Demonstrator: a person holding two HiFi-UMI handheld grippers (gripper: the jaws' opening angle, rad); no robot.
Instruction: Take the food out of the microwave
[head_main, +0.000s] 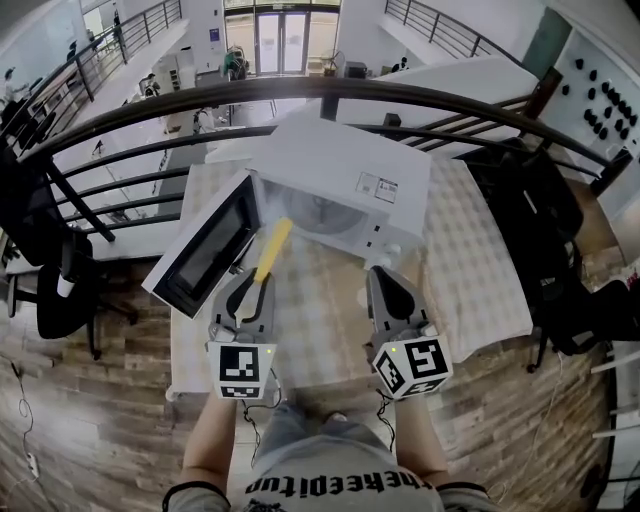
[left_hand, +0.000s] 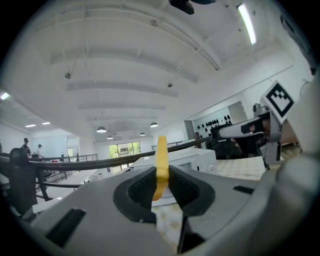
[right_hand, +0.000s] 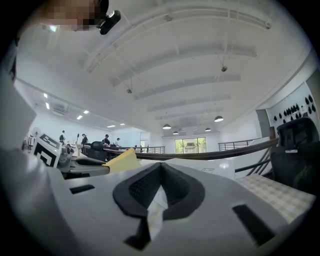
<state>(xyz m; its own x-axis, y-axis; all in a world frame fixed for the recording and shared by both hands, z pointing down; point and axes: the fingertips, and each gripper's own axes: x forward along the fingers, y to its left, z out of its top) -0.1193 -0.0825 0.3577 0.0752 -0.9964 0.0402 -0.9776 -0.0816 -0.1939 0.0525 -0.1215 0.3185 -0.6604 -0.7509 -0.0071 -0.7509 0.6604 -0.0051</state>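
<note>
A white microwave (head_main: 345, 175) stands on the checked tablecloth with its door (head_main: 205, 245) swung open to the left. A long, flat yellow food piece (head_main: 274, 246) pokes out in front of the open cavity. My left gripper (head_main: 260, 280) is shut on its near end. In the left gripper view the yellow food piece (left_hand: 161, 162) stands upright, pinched between the black pads of my left gripper (left_hand: 161, 186). My right gripper (head_main: 381, 272) hovers beside it to the right, before the microwave's front. The jaws of my right gripper (right_hand: 160, 169) are shut with nothing between them.
The table (head_main: 480, 270) with its checked cloth reaches right of the microwave. A dark curved railing (head_main: 420, 98) runs behind it. Black office chairs stand at the left (head_main: 55, 290) and right (head_main: 560, 250). Wooden floor lies below the table's front edge.
</note>
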